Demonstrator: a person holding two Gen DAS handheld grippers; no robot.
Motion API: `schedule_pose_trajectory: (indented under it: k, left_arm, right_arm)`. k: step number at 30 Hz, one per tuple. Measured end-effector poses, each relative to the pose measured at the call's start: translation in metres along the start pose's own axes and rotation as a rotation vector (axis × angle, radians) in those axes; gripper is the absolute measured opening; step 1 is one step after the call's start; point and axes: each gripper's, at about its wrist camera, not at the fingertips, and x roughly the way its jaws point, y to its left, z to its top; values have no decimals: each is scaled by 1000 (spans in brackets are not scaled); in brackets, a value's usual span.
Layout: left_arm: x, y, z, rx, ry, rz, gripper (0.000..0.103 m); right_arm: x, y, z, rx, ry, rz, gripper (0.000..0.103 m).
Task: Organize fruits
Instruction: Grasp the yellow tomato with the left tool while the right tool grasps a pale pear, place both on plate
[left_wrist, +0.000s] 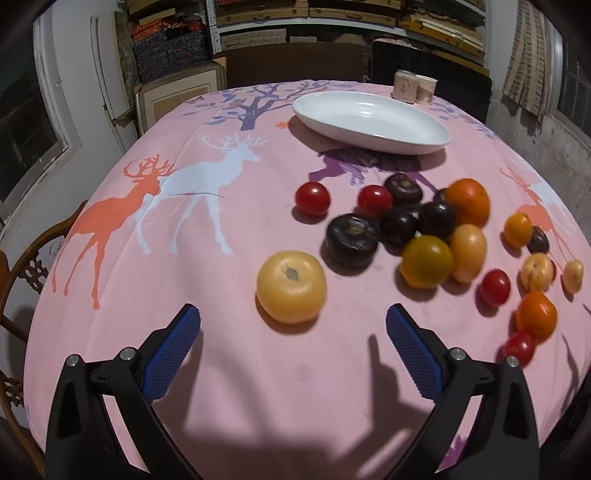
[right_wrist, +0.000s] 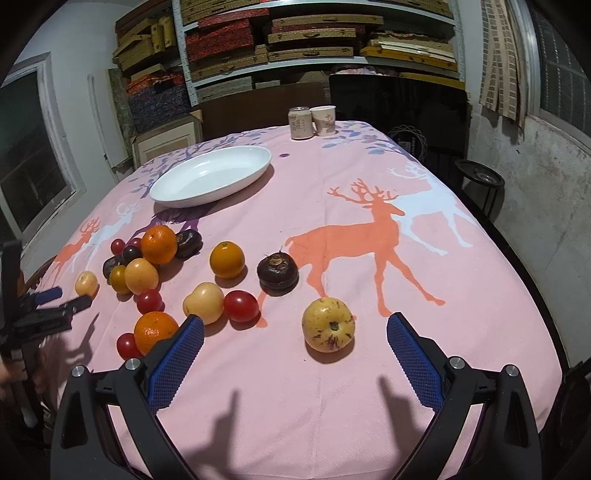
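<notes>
Left gripper (left_wrist: 293, 317) low over desk (left_wrist: 229, 369), jaws wide, empty, facing yellow apple (left_wrist: 291, 286). Right gripper (right_wrist: 295, 326) likewise, before speckled apple (right_wrist: 328, 325).

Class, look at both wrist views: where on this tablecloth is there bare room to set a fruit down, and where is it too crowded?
Free: the cloth right of the white oval dish, across the orange deer print to the table's right edge; also the strip left of the pale yellow apple, over the deer prints. The dish itself is empty. Crowded: the heap around the orange, where fruits touch.

The can (right_wrist: 300, 123) bears printed characters, too small to read; nothing else carries legible text.
</notes>
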Motion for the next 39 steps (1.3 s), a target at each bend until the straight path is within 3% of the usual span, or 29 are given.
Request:
schedule_pose_trajectory:
  k: [2, 3, 4, 5, 6, 9, 12, 14, 21, 23, 24, 27, 34, 39]
  left_arm:
    - [13, 3, 6, -18, 39, 8, 96]
    - [18, 5, 7, -26, 60, -4, 79]
    - [19, 6, 8, -37, 60, -20, 77]
    - [16, 6, 8, -42, 34, -13, 60]
    - [16, 5, 9, -34, 18, -10, 50]
    - [15, 0, 7, -8, -3, -16, 41]
    - [8, -7, 5, 26, -41, -21, 40]
    - [2, -12, 3, 50, -71, -28, 40]
    - [1, -10, 3, 39, -79, -69, 40]
    - [0, -10, 3, 41, -84, -70, 40]
    - [0, -10, 2, 40, -85, -69, 40]
    - [0, -9, 2, 35, -87, -71, 40]
    - [-1, -8, 2, 29, -86, -78, 40]
    - [-10, -8, 23, 30, -69, -146, 40]
  right_arm:
    - [0, 2, -1, -27, -4, -9, 99]
    - [-1, 1, -1, -31, -2, -12, 99]
    - [-1, -1, -1, -33, 0, -15, 99]
    - [-1, -3, -1, -32, 2, -17, 99]
    - [-1, -7, -1, -30, 3, -18, 99]
    - [2, -17, -2, -27, 19, -31, 99]
    - [7, -26, -6, -31, 40, -32, 98]
    - [12, -28, -9, -40, 66, -17, 90]
    - [37, -21, -9, -69, 101, 13, 80]
    - [49, -19, -7, -69, 124, 22, 69]
    - [56, -20, -6, -60, 141, 36, 56]
    - [58, -23, -3, -45, 116, 7, 40]
    - [51, -21, 0, -43, 102, 48, 39]
    - [48, -6, 37, -89, 81, 116, 40]
